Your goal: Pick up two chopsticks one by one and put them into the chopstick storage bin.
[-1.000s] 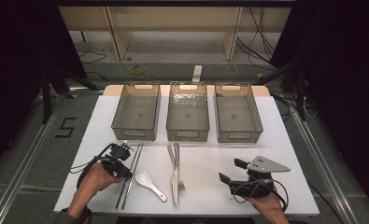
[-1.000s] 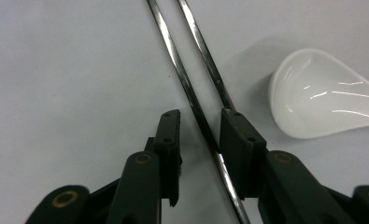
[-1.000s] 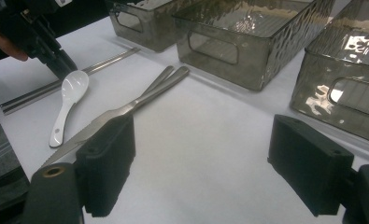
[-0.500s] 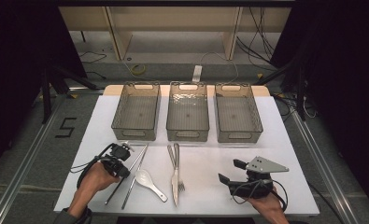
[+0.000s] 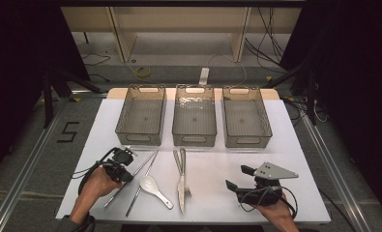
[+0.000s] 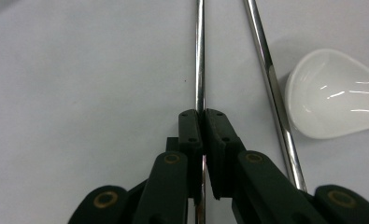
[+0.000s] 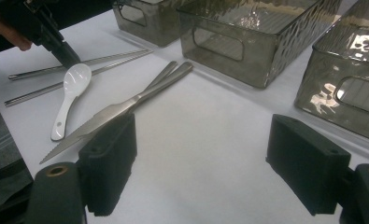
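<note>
Shiny metal and glossy white ware on a matt white table, beside smoky clear plastic.

The chopstick (image 6: 200,56) pinched between the left gripper (image 6: 202,122) pads is polished metal, smooth and mirror-bright, and the second chopstick (image 6: 271,88) beside it has the same finish. The spoon (image 6: 334,93) looks like glazed white ceramic, glossy with sharp highlights. The knife (image 7: 112,114) and fork (image 5: 185,186) are brushed steel with a duller sheen. The three bins (image 7: 247,35) along the table's far edge are translucent grey plastic with a rippled, shiny wall. The table (image 5: 213,193) surface is matt white and smooth. Both grippers, the right gripper (image 7: 201,158) included, have matt black plastic jaws.
</note>
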Tool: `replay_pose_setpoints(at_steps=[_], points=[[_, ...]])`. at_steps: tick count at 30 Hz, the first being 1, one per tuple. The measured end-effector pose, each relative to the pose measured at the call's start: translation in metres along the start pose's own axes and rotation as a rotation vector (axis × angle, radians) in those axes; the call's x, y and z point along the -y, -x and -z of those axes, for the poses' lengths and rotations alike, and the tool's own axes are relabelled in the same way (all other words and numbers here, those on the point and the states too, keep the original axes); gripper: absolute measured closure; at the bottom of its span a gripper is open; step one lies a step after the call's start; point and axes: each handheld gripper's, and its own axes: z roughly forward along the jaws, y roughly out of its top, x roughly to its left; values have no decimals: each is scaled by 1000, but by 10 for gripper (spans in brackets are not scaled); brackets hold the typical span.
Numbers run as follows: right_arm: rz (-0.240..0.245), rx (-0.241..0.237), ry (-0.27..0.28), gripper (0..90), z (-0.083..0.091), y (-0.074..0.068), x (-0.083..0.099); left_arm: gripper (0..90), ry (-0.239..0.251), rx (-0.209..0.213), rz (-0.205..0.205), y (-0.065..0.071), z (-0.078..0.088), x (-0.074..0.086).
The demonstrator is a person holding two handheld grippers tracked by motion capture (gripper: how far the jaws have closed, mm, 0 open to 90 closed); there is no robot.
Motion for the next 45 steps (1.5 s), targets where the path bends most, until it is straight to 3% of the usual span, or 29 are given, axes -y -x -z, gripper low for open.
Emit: replay_pose_setpoints(at_steps=[12, 17, 20, 23, 25, 26, 29, 41, 45], points=[[-1, -2, 0, 253, 0, 0, 0, 850, 88, -23, -26, -1, 30, 2], [-5, -5, 3, 253, 0, 0, 0, 850, 156, 13, -51, 1, 44, -2], [-6, -2, 1, 252, 0, 1, 1, 850, 189, 57, -72, 2, 46, -11], [-8, 3, 2, 253, 0, 2, 1, 850, 228, 72, -86, 0, 54, -20], [-9, 4, -1, 252, -1, 3, 2, 850, 242, 71, -84, 0, 58, -24], [-12, 6, -2, 252, -1, 3, 2, 850, 272, 66, -89, -3, 64, -32], [-11, 5, 4, 252, 0, 4, 2, 850, 305, 61, -91, -6, 71, -46], [-8, -3, 6, 252, -1, 3, 2, 850, 350, 55, -77, -25, 75, -84], [-8, -4, 10, 252, -1, 3, 2, 849, 390, 43, -45, -39, 82, -99]])
